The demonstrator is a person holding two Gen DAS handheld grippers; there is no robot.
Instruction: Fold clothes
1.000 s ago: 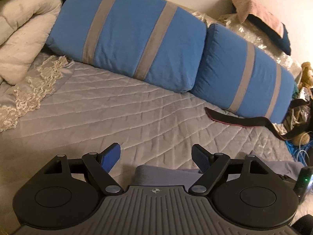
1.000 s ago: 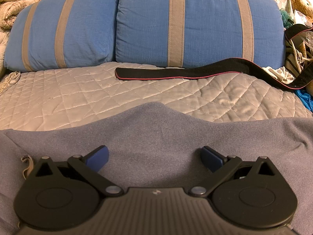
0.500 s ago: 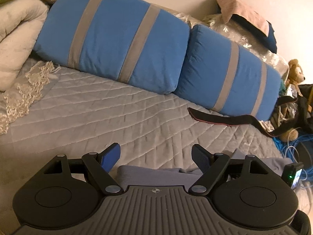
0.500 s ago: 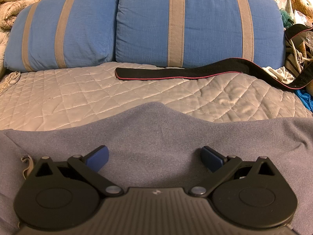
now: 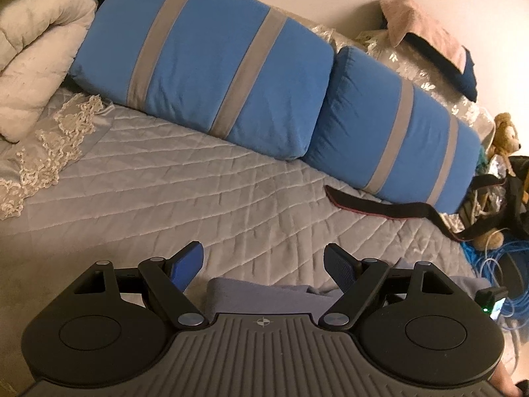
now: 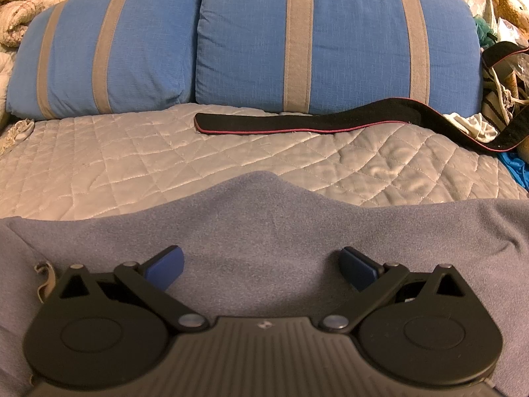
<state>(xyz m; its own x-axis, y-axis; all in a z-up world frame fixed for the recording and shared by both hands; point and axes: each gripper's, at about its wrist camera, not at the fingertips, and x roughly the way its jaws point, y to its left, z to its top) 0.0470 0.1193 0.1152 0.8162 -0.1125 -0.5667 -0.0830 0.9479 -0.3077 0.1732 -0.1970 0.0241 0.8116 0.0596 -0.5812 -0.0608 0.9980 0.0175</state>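
Bedding is filling most of my left wrist view: a grey quilted bedspread [image 5: 198, 192] is stretching away toward two blue pillows with grey stripes [image 5: 211, 76], and a black strap with a red edge [image 5: 380, 206] is lying in front of the further one. My left gripper [image 5: 264, 264] is hovering with its jaws spread wide and nothing between them. The grey-blue garment [image 5: 264, 292] is showing only as a folded-looking edge just below and behind my fingertips, resting on the bedspread. Off to the right, blue cables [image 5: 492, 264] are trailing beside the bed near a stuffed bear [image 5: 504, 135].

Looking through my right wrist view, the garment [image 6: 264, 225] is spreading across the whole lower half, lying fairly flat on the bedspread [image 6: 132, 152] with one soft hump rising in the middle of its far edge. My right gripper [image 6: 261, 264] is sitting low over the cloth, jaws released and wide, pinching nothing. The strap [image 6: 297, 120] is lying well beyond the garment, against the pillows [image 6: 330, 39].

Judging from this, I am lining up to take hold of an edge. I am risking a shallow bite on the left, since so little cloth is reaching my fingers there; the edge could slip out mid-fold. On the right, I could be catching the bedspread together with the garment and dragging both. That hump could also be folding into a crease if I am not flattening it first.
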